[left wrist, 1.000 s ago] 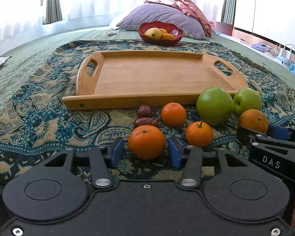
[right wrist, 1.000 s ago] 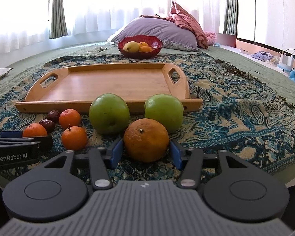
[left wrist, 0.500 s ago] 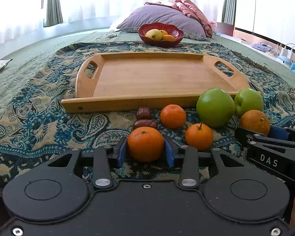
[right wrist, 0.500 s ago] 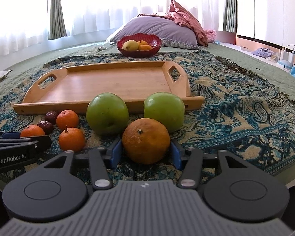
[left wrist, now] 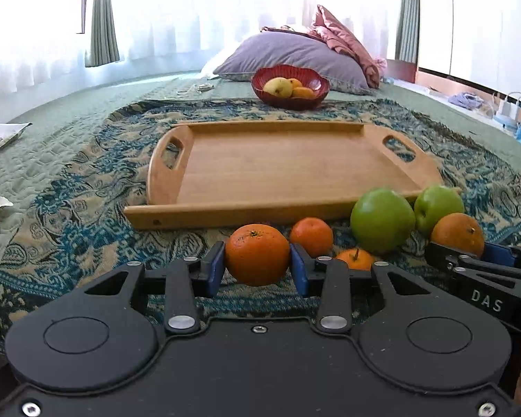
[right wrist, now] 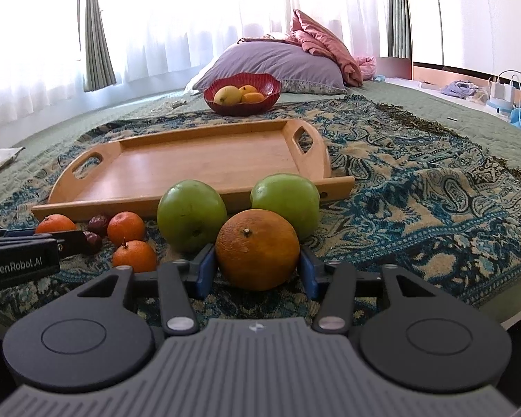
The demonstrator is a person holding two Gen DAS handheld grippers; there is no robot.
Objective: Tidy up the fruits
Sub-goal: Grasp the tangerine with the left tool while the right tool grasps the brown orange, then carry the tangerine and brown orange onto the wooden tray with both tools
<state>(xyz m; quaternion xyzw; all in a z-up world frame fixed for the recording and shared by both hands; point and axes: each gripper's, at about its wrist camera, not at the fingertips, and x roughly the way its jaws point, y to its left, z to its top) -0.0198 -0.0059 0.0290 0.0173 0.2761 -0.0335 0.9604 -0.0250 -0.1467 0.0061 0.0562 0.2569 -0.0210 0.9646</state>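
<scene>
A bright tangerine (left wrist: pixel 257 259) is being gripped between the blue pads of the left claw (left wrist: pixel 257 267), and by the gap of cloth showing beneath it, it is judged to be lifted just clear of the patterned blanket (left wrist: pixel 87 215). Its stem dimple is being turned up and toward the camera; being near round, no long axis is being offered. A larger, duller orange (right wrist: pixel 257 248) is being clamped by the right claw (right wrist: pixel 257 271), stem scar likewise facing up and forward; whether it is off the cloth cannot be told.

Just beyond the claws, two small tangerines (right wrist: pixel 125 227) (right wrist: pixel 134 256), two dark dates (right wrist: pixel 99 224) and two green apples (right wrist: pixel 191 213) (right wrist: pixel 284 201) are being left on the blanket, close against the near rim of the wooden tray (left wrist: pixel 225 213). The tray, with its long side set across the view, is being kept bare. Farther back on the bed, a red bowl (left wrist: pixel 316 85) is being occupied by yellow and orange fruit.

The task is judged barely begun: two fruits are being held, none are being placed, six are waiting.
</scene>
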